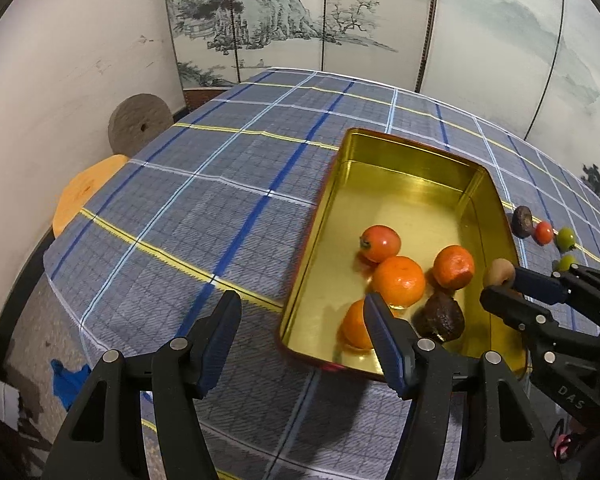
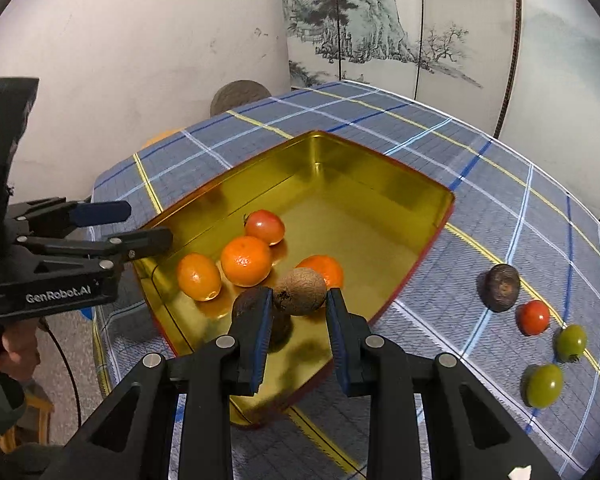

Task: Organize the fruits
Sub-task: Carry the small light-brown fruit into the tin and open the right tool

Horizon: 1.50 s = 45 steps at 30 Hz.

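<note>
We hold the right gripper (image 2: 298, 312) above the near end of the gold tin (image 2: 380, 200), its blue-padded fingers set apart with a pale brown fruit (image 2: 300, 291) between them. The fruit appears free of the pads, so we judge it either just let go or about to drop; contact cannot be settled from these views. The position suits a release: the fruit sits over the tin's open floor.

The left gripper (image 1: 300, 330) hovers empty at the tin's opposite side, fingers wide apart, probably waiting.

Inside the tin: three glossy, dimpled mandarins (image 2: 246, 261), a smooth red tomato-like fruit (image 2: 265, 227), and a dark wrinkled fruit (image 1: 440, 316).

The tin's metal floor mirrors them.

Still unsorted on the plaid cloth (image 2: 480, 168), in a loose line: another dark wrinkled fruit (image 2: 501, 287), a small red fruit (image 2: 533, 317) and two green ones (image 2: 545, 385).
</note>
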Tool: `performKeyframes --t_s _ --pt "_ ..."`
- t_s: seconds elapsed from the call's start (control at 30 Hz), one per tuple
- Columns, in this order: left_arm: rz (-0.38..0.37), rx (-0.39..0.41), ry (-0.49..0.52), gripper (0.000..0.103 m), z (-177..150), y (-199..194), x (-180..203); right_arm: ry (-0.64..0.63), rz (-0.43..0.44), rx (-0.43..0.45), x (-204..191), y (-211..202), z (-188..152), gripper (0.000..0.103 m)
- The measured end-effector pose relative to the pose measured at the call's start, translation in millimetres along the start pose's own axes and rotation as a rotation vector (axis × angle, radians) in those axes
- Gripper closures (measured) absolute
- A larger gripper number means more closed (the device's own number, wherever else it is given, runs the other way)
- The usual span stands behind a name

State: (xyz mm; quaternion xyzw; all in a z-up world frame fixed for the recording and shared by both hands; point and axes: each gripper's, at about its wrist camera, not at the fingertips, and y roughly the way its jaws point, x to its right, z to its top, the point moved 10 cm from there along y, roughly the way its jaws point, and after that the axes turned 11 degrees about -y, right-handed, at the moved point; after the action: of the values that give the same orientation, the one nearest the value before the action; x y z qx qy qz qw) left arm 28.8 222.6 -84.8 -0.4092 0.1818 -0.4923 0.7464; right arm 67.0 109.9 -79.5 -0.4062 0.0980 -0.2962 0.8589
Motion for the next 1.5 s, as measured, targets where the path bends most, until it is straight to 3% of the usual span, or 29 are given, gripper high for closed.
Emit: performKeyframes --t_s 0.57,1.23,1.5 --pt "0.014 -0.010 -0.030 0.038 -4.9 -1.2 -17.1 -0.012 -0.001 -0.041 -5.5 19.3 -2.0 0.078" --pt "-0.005 -0.016 -0.017 0.038 -10.8 -4.1 -11.5 -0.001 0.004 -0.035 -4.3 18.9 -2.4 0.073" --pt "-0.027 -0.003 0.013 0.038 -8.2 -10.5 6.7 0.048 0.003 0.028 6.0 -6.2 -0.2 0.070"
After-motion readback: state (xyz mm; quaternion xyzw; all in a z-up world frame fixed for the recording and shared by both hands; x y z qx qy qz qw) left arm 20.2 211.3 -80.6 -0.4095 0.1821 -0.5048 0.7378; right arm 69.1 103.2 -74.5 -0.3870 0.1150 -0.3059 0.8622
